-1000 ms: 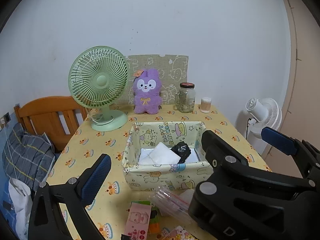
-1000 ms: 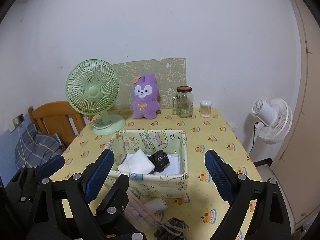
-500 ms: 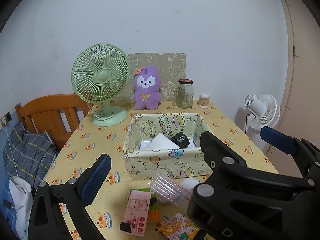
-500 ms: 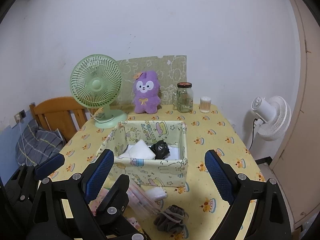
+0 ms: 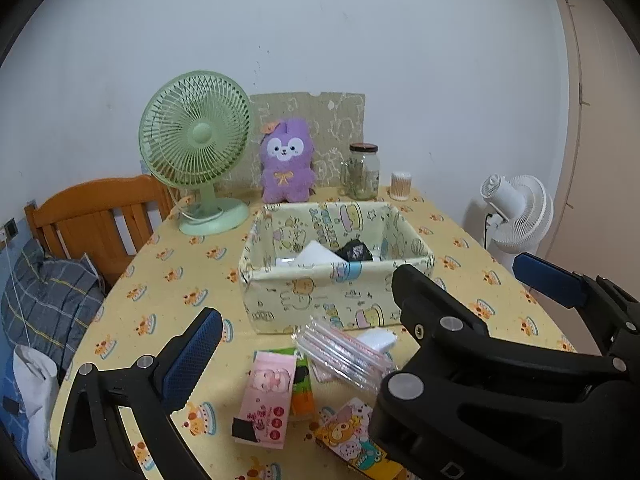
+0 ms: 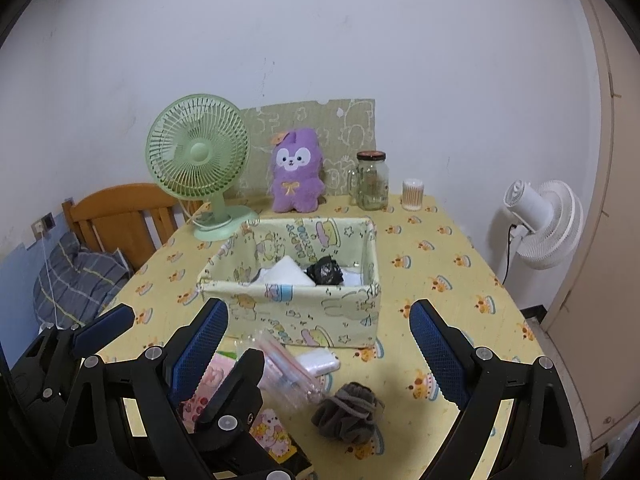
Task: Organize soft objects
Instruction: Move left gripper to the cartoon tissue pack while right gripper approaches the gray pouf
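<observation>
A cartoon-print fabric box (image 5: 336,300) (image 6: 296,314) stands mid-table, holding a white soft pack (image 6: 286,272) and a black bundle (image 6: 325,271). In front of it lie a clear zip bag (image 5: 344,356) (image 6: 286,374), a small white packet (image 5: 376,338), a pink pack (image 5: 268,396) and a dark grey fabric ball (image 6: 346,412). A purple plush (image 5: 286,162) sits at the back. My left gripper (image 5: 370,318) and right gripper (image 6: 320,350) hover open and empty above these front items, side by side, the right one's black frame filling the left view's lower right.
A green desk fan (image 5: 196,148), a glass jar (image 5: 362,172) and a cotton swab tub (image 5: 401,186) line the back by the wall. A wooden chair (image 5: 100,216) with plaid cloth stands left, a white floor fan (image 6: 540,224) right of the table.
Both grippers have drawn back toward the table's near edge. The box looks farther off, and the packs, zip bag and grey fabric ball have come into view. Both stay open.
</observation>
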The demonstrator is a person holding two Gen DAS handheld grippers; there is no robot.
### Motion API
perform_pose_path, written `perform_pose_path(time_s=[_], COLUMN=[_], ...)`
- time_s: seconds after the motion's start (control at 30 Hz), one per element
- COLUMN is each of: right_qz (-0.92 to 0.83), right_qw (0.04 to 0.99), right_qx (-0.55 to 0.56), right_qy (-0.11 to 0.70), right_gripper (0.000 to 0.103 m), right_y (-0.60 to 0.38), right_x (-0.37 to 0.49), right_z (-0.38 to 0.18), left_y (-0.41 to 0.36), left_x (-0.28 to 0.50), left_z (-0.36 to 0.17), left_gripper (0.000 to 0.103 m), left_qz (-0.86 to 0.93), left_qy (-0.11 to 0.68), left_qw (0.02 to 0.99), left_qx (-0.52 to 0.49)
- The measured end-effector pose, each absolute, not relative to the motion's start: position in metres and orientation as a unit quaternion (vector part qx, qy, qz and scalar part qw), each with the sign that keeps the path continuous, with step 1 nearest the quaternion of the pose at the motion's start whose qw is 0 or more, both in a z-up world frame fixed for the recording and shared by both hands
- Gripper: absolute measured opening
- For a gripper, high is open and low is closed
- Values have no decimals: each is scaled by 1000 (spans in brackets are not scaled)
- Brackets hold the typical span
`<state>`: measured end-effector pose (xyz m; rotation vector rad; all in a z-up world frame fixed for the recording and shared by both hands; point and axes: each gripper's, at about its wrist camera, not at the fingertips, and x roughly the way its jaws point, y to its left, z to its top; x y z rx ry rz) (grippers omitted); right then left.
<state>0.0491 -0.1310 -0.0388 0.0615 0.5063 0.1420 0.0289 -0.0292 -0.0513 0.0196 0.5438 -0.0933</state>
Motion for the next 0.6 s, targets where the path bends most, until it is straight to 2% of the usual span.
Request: perform_pose_path(time_s=[0.6], right_qz=[71], right_qw=[960], right_qx=[44], right_qy=[268], right_gripper=[94], right_y=[-135], right_x=[38], right_z=[-75], left_y=[-32], left_x=[21], left_z=[-88], left_gripper=[102], left_qz=[-67], left_qy=[301], left_qw=[951], left_qx=[-1])
